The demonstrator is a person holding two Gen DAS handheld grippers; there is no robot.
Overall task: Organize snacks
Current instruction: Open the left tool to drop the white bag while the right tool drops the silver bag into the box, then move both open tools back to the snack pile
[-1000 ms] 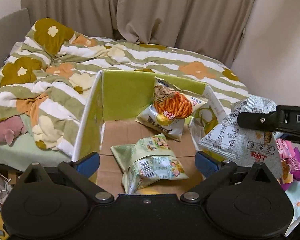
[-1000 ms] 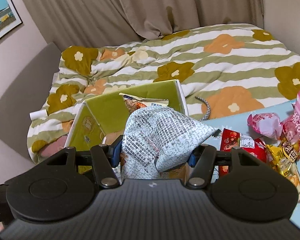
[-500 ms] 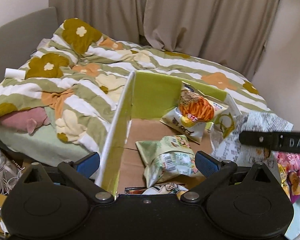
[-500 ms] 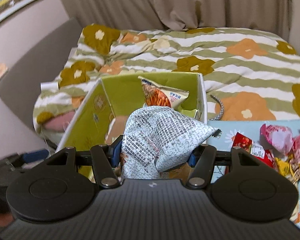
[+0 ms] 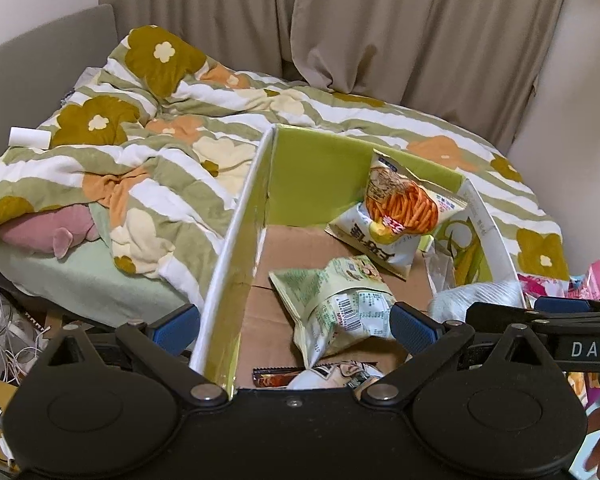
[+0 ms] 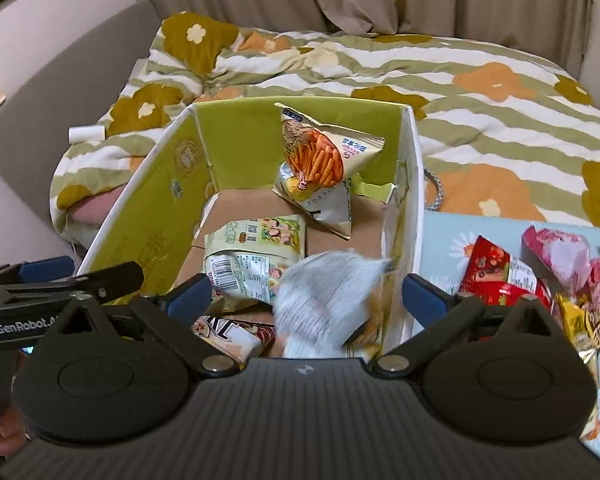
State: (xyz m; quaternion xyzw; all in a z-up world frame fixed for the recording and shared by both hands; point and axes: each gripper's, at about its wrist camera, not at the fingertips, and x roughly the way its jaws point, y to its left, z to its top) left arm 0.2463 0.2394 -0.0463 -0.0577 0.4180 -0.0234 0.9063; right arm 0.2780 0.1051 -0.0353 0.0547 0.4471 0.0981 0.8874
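**Silver bag dropping into snack box**

Left wrist view: the left gripper (image 5: 294, 322) stands wide open and empty, straddling the box (image 5: 236, 248) left wall. A green bag (image 5: 336, 304) lies mid-floor; an orange bag (image 5: 400, 208) leans in the far right corner.

Right wrist view: the right gripper (image 6: 306, 294) has just sprung wide open; the blurred silver bag (image 6: 328, 300) sits loose between its pads, against the box's right wall.

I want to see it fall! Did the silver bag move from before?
Yes. The right tool has just been opening, and the silver bag, blurred, sits lower between its fingers, down inside the box.
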